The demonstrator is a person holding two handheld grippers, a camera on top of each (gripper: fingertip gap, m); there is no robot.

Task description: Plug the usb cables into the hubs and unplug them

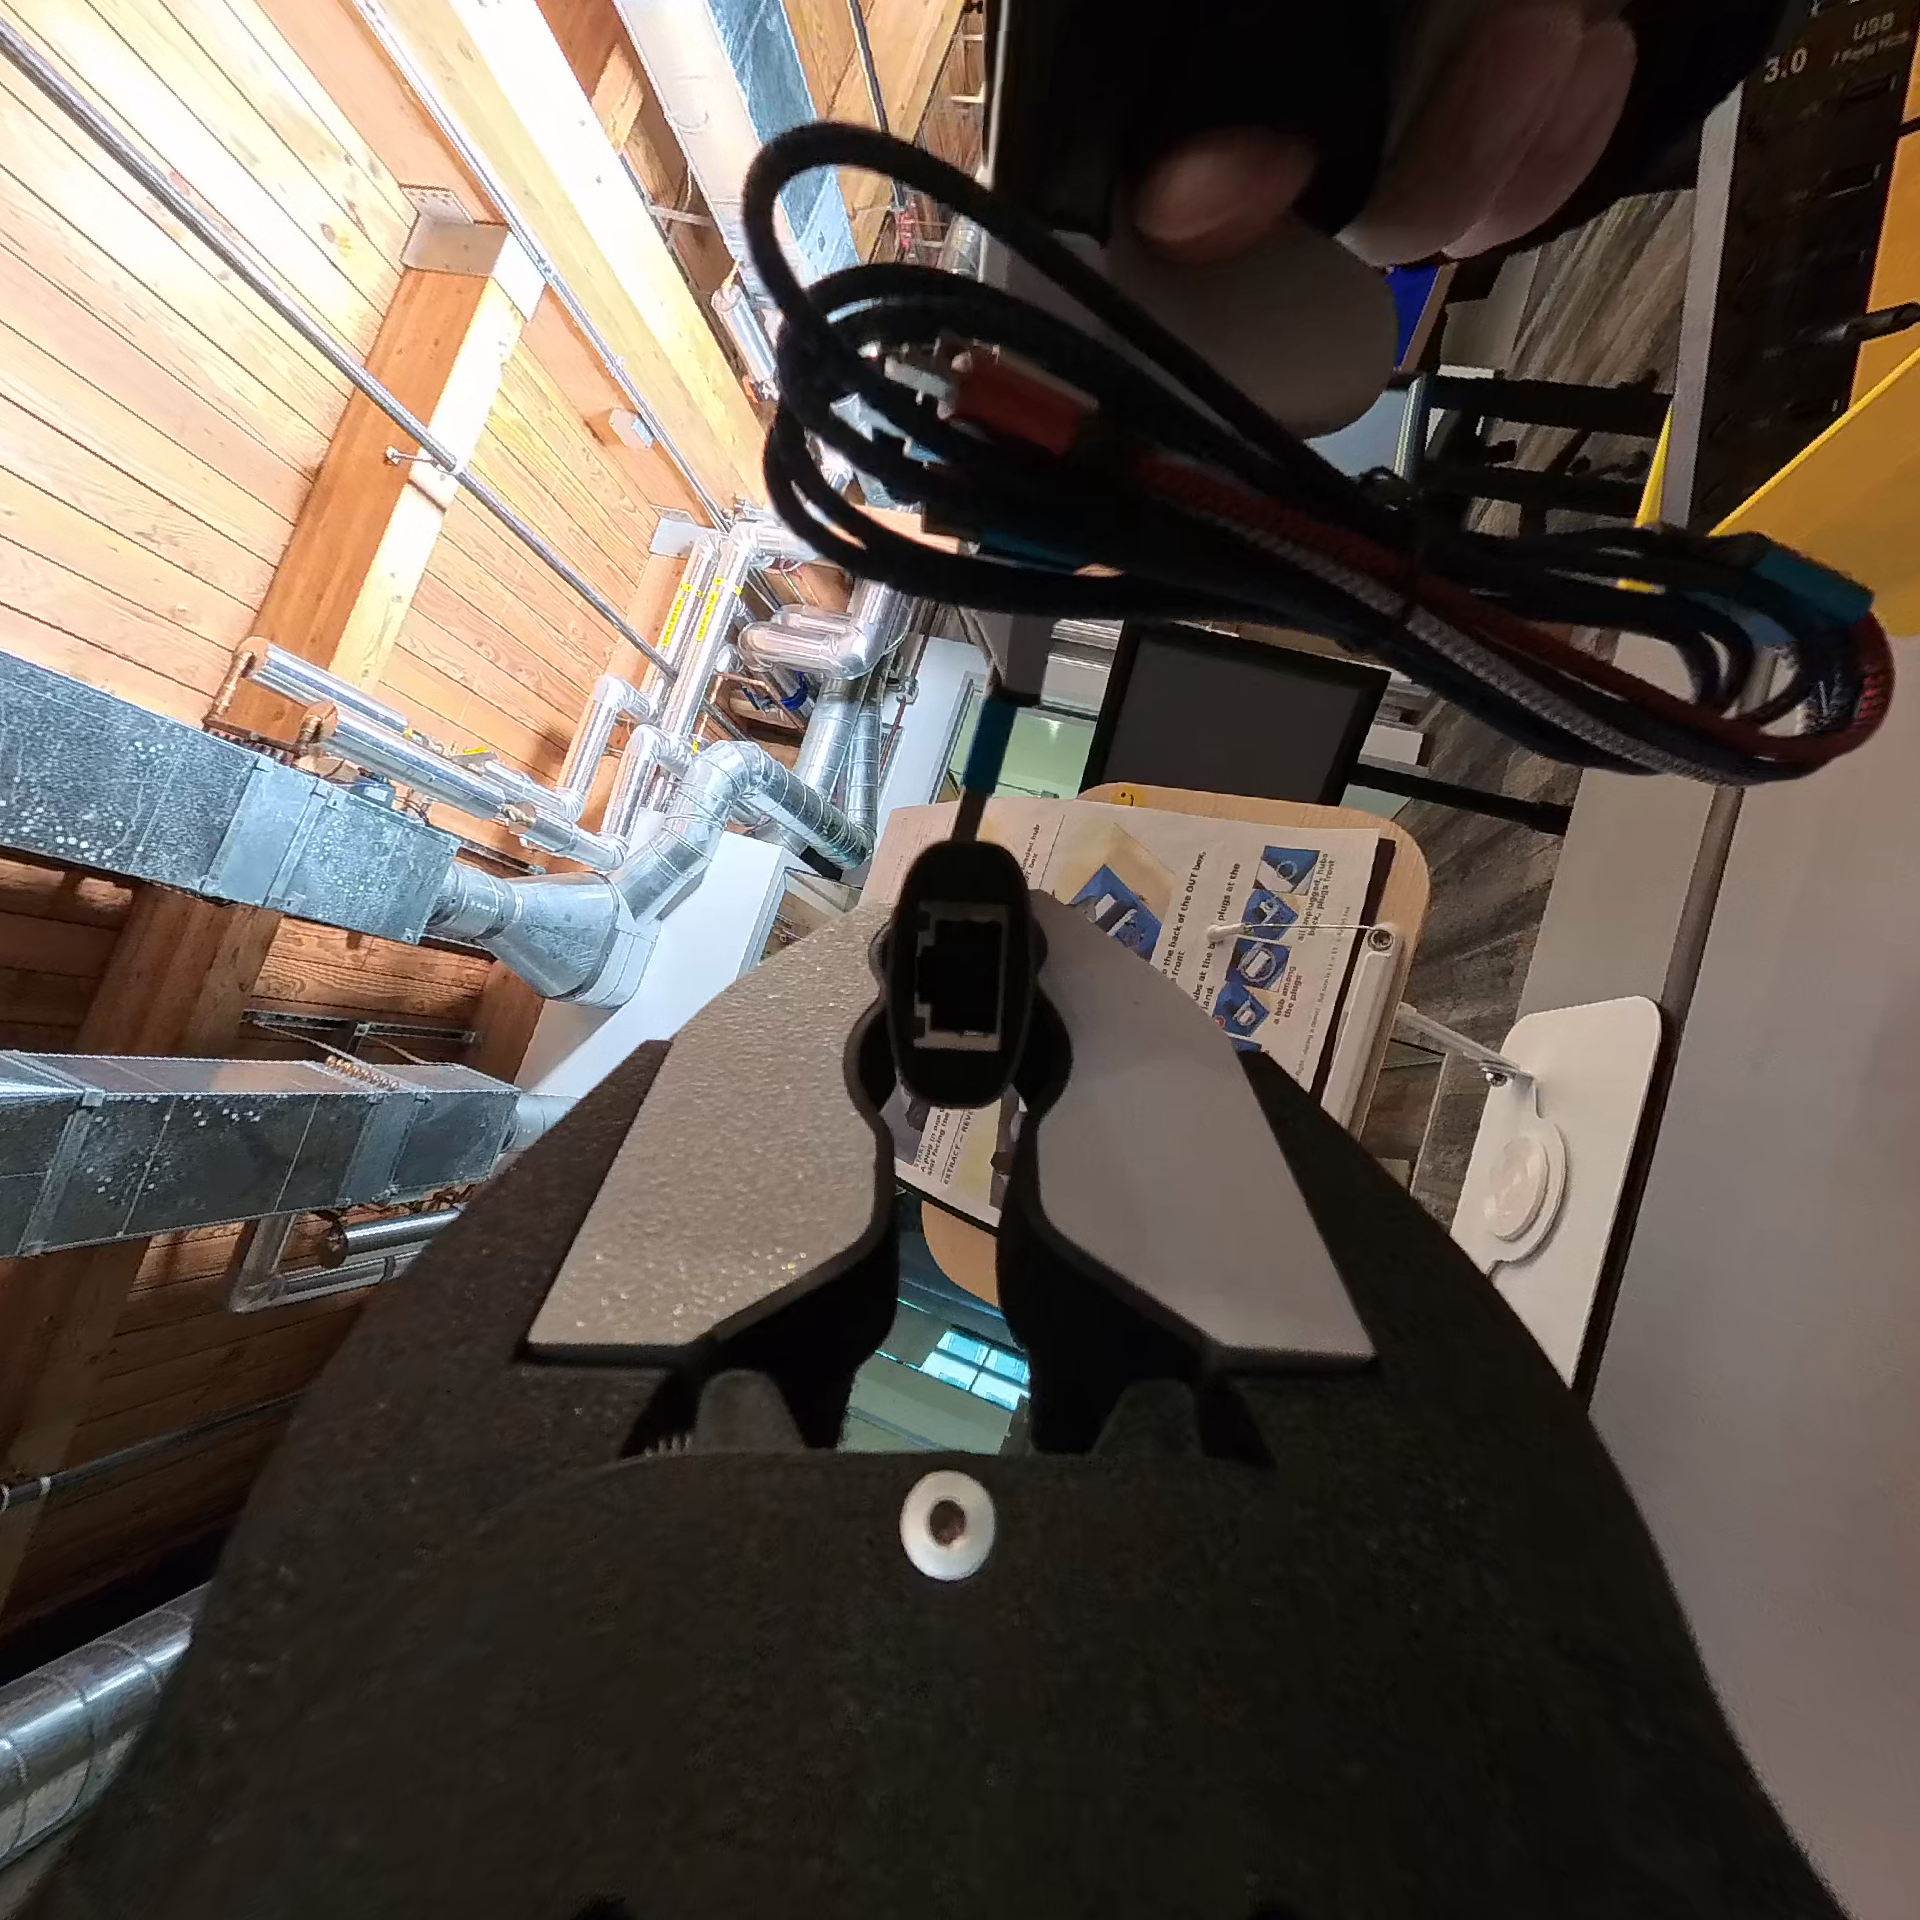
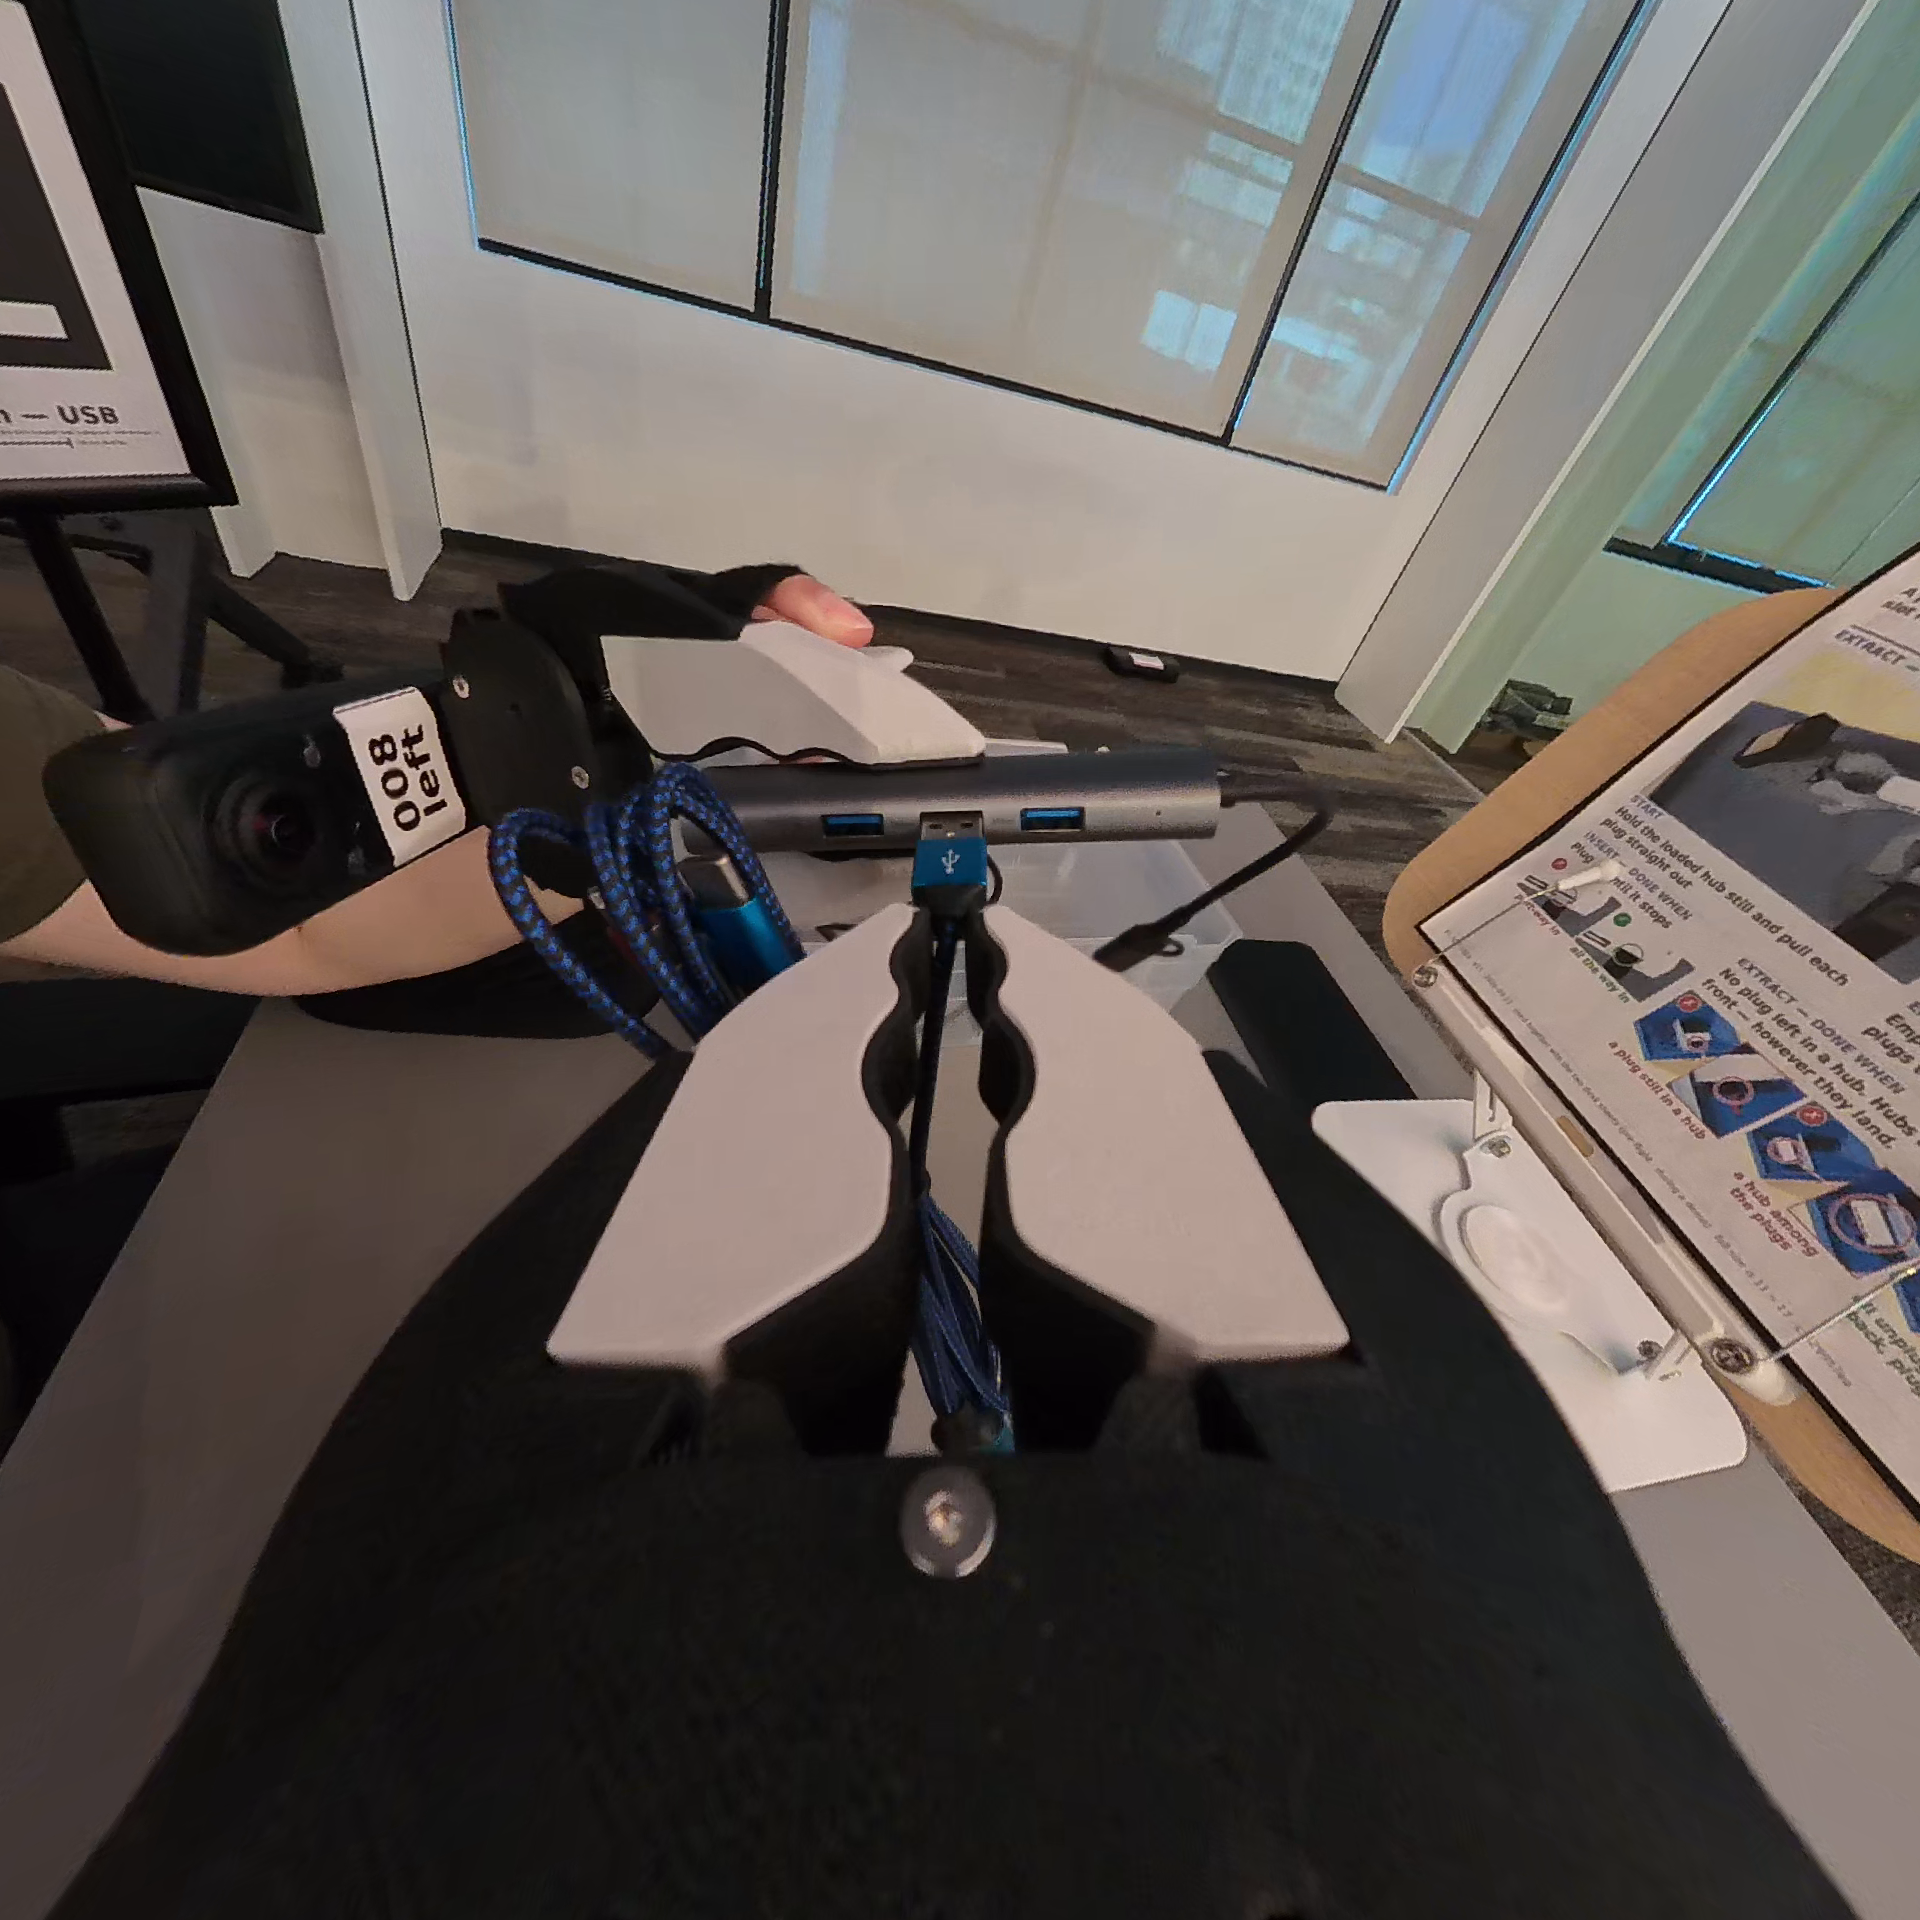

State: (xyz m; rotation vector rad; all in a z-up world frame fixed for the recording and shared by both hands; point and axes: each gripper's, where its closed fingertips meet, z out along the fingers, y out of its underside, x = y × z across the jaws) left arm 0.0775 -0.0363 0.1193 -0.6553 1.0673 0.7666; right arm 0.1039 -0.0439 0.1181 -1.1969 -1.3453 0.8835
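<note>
USB hub point(image 2: 966, 805), a slim grey metal bar with blue ports along its side, is held level above the grey table point(image 2: 260, 1195) by the left gripper point(image 2: 914, 743), whose pale fingers are clamped on its left part. In the left wrist view the hub point(image 1: 961, 987) is seen end-on, pinched between the fingers of the left gripper point(image 1: 961, 1023), with a square socket facing the camera. The right gripper point(image 2: 940, 977) is closed on the blue metal plug point(image 2: 948, 868) of a braided blue-and-black USB cable point(image 2: 951, 1288); the plug's silver tip is touching the hub's middle port, though how deep it sits cannot be told. A bundle of coiled braided cables point(image 2: 623, 883) stands just left of the plug, near the left gripper's camera. In the left wrist view 1 bundle of black, red and blue cables point(image 1: 1351, 540) hangs across the upper frame. An instruction sheet point(image 2: 1704, 987) on a rounded wooden board point(image 2: 1455, 831) leans at the right, beside a white stand point(image 2: 1538, 1288).
</note>
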